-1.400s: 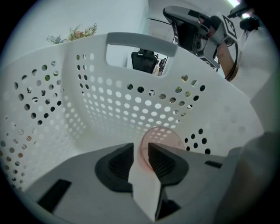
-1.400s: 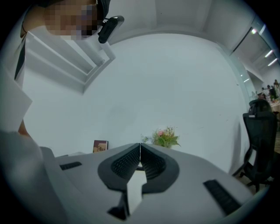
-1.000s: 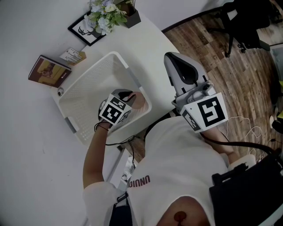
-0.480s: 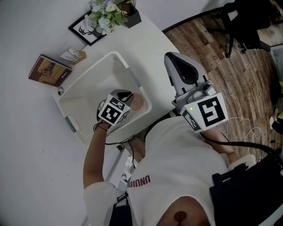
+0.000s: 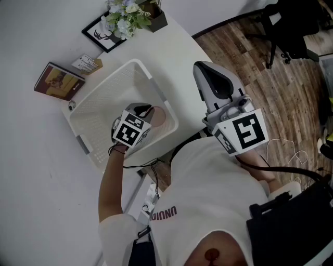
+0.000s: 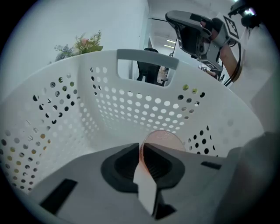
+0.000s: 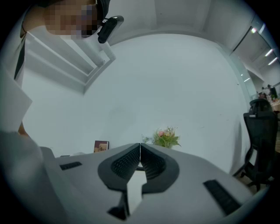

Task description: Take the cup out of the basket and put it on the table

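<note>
Left gripper grips the rim of the half-hidden cup inside the basket; right gripper clenched empty.

cup: pale pink, translucent; inside basket, by the corner nearest the person; wall pinched between jaws of left gripper
basket: white perforated plastic, grey handles, upright on table
table: white

A brown book lies flat at the far left, with a small printed card just beside it. A black-framed picture lies near pale flowers in a dark pot. Further right, 1 black office chair stands on the wooden floor, where a thin white cable trails.
</note>
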Tool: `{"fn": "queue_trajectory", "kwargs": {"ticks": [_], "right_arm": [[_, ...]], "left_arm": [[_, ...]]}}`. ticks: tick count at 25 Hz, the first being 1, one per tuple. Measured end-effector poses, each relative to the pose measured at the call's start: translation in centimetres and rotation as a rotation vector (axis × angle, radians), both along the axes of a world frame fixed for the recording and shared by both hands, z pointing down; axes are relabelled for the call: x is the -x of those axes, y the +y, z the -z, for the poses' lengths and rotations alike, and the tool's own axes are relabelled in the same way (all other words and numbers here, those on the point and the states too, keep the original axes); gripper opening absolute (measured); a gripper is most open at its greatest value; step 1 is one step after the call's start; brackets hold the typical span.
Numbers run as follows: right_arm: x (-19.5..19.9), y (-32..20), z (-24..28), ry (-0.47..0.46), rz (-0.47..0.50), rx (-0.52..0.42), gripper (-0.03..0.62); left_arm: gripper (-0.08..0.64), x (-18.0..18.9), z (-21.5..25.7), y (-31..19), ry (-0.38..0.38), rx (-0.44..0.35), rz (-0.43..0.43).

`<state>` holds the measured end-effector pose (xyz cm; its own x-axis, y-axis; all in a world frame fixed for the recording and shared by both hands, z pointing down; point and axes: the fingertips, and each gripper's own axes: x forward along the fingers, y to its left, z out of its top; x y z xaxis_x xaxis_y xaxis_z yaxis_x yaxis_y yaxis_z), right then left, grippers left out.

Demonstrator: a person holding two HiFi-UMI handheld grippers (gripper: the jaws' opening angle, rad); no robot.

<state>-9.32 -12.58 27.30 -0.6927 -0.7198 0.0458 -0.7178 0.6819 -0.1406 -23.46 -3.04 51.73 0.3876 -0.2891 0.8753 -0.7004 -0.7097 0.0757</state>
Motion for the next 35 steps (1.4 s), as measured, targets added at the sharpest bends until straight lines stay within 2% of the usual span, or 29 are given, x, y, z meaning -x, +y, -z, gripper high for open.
{"fn": "queue_trajectory", "kwargs": {"ticks": [12, 23, 28, 35], "right_arm": [[0.0, 0.4, 0.2, 0.002, 0.008, -0.006, 0.018], [-0.1, 1.1, 0.3, -0.001, 0.01, -0.016, 0.018], [-0.2, 1.3, 0.4, -0.005, 0.009, -0.019, 0.018], [-0.1, 1.7, 0.6, -0.008, 0.014, -0.025, 0.018]], "left_arm": [[0.04, 1.2, 3.5, -1.5, -0.022, -0.126, 0.063], [0.037, 1.7, 5.5, -1.9, -0.038, -0.191, 0.098], [0.035, 1.8, 6.9, -2.2, -0.069, -0.252, 0.106], [0.034, 1.9, 9.2, -2.6, -0.061, -0.326, 0.144]]}}
